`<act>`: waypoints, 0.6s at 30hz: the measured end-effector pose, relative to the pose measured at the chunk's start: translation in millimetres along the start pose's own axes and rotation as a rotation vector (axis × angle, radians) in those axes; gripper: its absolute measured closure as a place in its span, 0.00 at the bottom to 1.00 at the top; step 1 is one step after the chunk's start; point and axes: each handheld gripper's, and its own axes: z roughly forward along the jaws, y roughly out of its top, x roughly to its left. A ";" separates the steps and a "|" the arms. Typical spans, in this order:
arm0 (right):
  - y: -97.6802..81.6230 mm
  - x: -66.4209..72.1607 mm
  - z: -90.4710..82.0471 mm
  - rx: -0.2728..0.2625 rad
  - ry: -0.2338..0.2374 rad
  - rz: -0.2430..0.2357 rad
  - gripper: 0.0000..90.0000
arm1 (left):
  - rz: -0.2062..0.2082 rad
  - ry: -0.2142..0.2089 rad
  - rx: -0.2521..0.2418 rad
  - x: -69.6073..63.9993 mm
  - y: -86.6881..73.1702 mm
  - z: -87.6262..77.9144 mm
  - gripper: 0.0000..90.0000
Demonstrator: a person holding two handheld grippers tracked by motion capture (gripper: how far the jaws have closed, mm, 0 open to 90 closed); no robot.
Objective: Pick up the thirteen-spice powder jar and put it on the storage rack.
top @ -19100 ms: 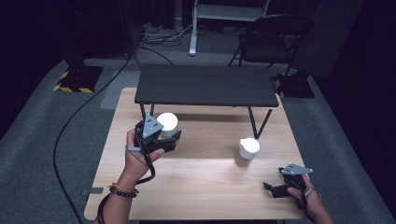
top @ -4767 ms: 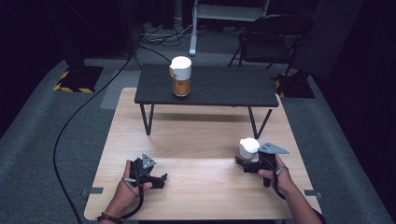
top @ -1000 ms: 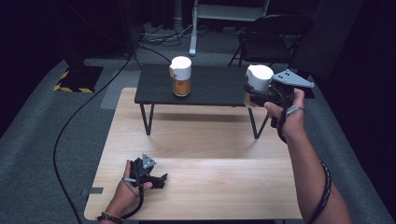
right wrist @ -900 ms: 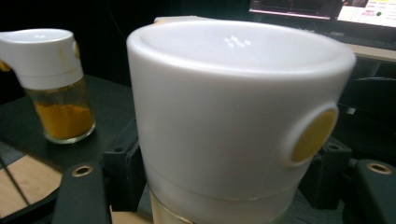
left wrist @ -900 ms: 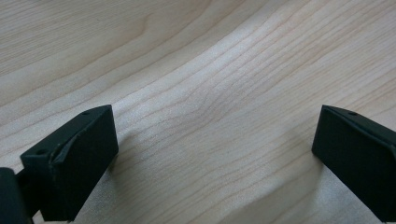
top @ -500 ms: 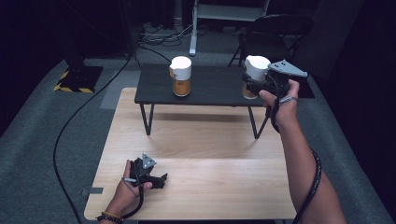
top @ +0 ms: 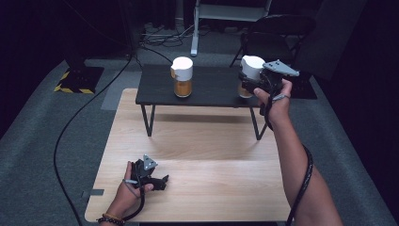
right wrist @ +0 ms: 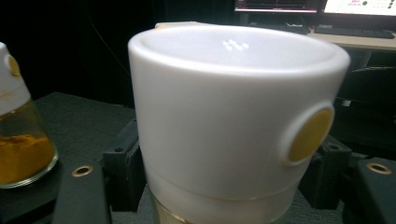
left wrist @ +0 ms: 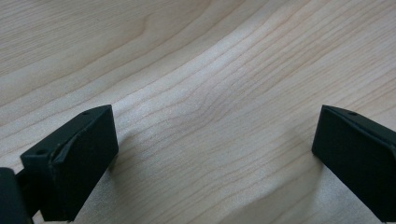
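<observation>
Two glass jars with white lids and orange-yellow contents are in play. One jar [top: 182, 76] [right wrist: 18, 135] stands on the small black raised table [top: 207, 89]. My right gripper [top: 249, 87] is shut on the second jar [top: 251, 70] [right wrist: 233, 126], at the black table's right end; whether it touches the top I cannot tell. In the right gripper view the black jaws clamp the jar just below its white lid. My left gripper [top: 157, 181] [left wrist: 210, 158] rests open on the wooden table [top: 202, 188] near its front left, nothing between its fingers [left wrist: 70, 158].
The black table stands on thin legs [top: 148, 120] at the far end of the wooden table. Grey carpet [top: 47, 141] surrounds it, with a black cable [top: 70, 127] at left. A dark chair [top: 277, 33] stands behind the black table.
My right gripper has carried the jar leftward and slightly down, to the right end of the black table. The left gripper has stayed put.
</observation>
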 end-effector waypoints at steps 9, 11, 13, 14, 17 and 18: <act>-3.1 3.6 15.2 0.010 0.006 -0.008 0.33 | 0.000 0.000 0.000 -0.1 0.0 0.0 0.01; -3.2 4.1 16.5 0.012 0.007 -0.007 0.33 | 0.000 0.001 0.000 -0.1 0.0 0.0 0.01; -4.1 4.7 18.8 0.011 0.010 -0.007 0.33 | 0.000 0.000 0.000 -0.1 0.0 0.0 0.00; -4.3 5.1 20.0 0.011 0.011 -0.010 0.33 | 0.000 0.000 0.000 -0.1 0.0 0.0 0.00; -5.3 7.4 24.0 0.016 0.007 -0.016 0.33 | 0.000 0.000 0.000 -0.1 0.0 0.0 0.01; -6.0 7.5 25.4 0.017 0.008 -0.015 0.33 | 0.000 0.000 0.000 -0.1 0.0 0.0 0.01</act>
